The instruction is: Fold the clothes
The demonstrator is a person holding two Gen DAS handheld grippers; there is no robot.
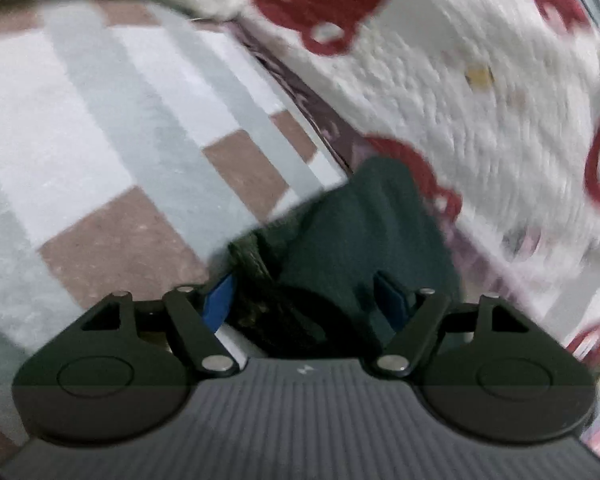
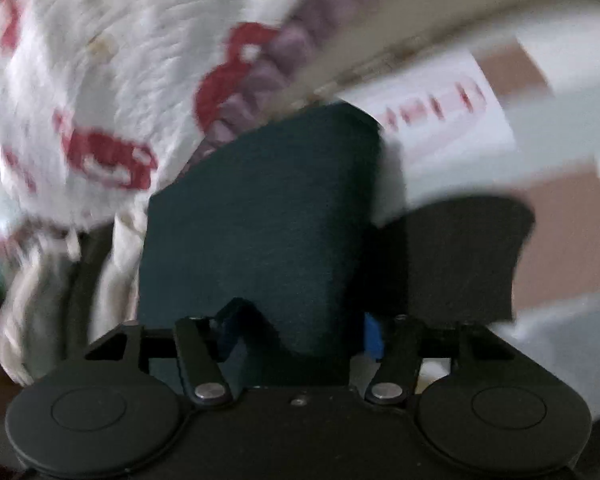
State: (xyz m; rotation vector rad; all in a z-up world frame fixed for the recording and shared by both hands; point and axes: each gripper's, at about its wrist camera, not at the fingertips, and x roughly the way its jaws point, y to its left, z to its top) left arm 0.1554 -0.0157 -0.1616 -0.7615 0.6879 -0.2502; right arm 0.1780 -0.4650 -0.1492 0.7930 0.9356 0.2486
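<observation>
Up close, we note a dark green garment [image 1: 364, 240] lying between the spread fingers of our left gripper [image 1: 310, 300], pads apparently clear of it: released. Our right gripper [image 2: 300, 328] also stands wide, the same cloth [image 2: 260, 216] between its fingers; grip uncertain. Ahead of both tools, white bedding with red print [image 1: 440, 92] and a checked floor [image 1: 100, 140], blurred.

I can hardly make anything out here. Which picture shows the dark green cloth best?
The right wrist view: the dark green cloth fills its middle as a broad, plain shape. In the left wrist view the same cloth is a smaller, bunched piece, its lower part hidden behind the hand-held gripper.
</observation>
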